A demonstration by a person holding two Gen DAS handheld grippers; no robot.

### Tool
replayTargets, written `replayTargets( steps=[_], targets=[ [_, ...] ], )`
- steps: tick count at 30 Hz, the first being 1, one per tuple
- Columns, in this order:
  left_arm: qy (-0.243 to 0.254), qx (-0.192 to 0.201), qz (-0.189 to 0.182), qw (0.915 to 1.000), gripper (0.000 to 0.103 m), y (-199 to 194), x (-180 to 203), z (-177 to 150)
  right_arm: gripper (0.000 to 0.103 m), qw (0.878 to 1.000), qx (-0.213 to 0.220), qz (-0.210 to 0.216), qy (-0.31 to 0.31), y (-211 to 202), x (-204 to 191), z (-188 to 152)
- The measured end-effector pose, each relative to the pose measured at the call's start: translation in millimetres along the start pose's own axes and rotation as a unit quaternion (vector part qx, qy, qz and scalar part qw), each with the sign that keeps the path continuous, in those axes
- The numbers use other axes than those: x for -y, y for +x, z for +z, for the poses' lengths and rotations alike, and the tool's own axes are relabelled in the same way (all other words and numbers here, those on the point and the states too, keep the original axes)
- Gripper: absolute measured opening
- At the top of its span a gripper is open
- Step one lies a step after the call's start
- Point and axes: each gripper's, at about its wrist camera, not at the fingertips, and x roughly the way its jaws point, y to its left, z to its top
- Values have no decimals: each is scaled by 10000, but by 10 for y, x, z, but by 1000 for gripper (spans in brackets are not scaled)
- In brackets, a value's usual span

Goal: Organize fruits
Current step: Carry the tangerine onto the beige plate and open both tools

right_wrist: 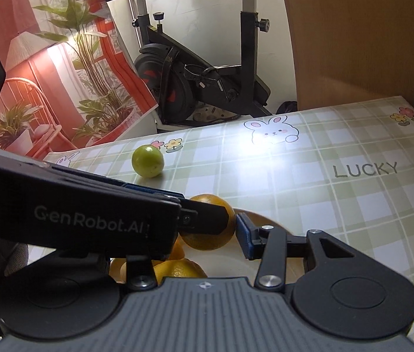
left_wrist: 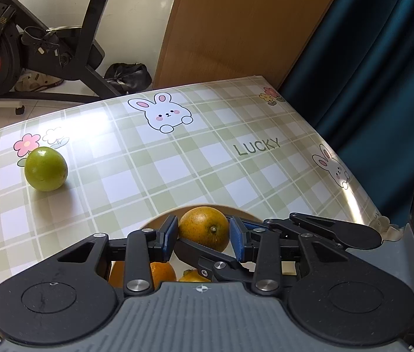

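An orange [left_wrist: 204, 228] sits between the blue pads of my left gripper [left_wrist: 204, 234], above a pale plate [left_wrist: 160, 221] that holds other oranges [left_wrist: 163, 274]. The pads stand close to the orange's sides; contact is unclear. In the right wrist view the same orange [right_wrist: 207, 239] is partly behind the left gripper's arm [right_wrist: 89, 214]. My right gripper [right_wrist: 224, 234] is open around it, its right pad [right_wrist: 243, 239] beside the fruit, its left finger hidden. A green fruit lies alone on the tablecloth at the far left [left_wrist: 45, 168] and shows in the right wrist view [right_wrist: 147, 161].
The table has a green plaid cloth [left_wrist: 207, 161] with bunnies and "LUCKY". Beyond its far edge stand an exercise bike [left_wrist: 45, 44], a wooden panel [left_wrist: 236, 23] and a dark blue curtain [left_wrist: 382, 73]. A plant poster [right_wrist: 60, 73] leans at the left.
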Motion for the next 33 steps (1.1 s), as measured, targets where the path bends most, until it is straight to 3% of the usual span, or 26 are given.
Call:
replayTargets(
  steps=[25,33],
  targets=[
    [-252,-129,110,9995,41,75,-140,-42,46,9990,-427,11,159,224,-31,14],
    [-403,183,62,9990,41,-114,-223,-53,46,9989,-466,-45,69,248,-57,25]
  ],
)
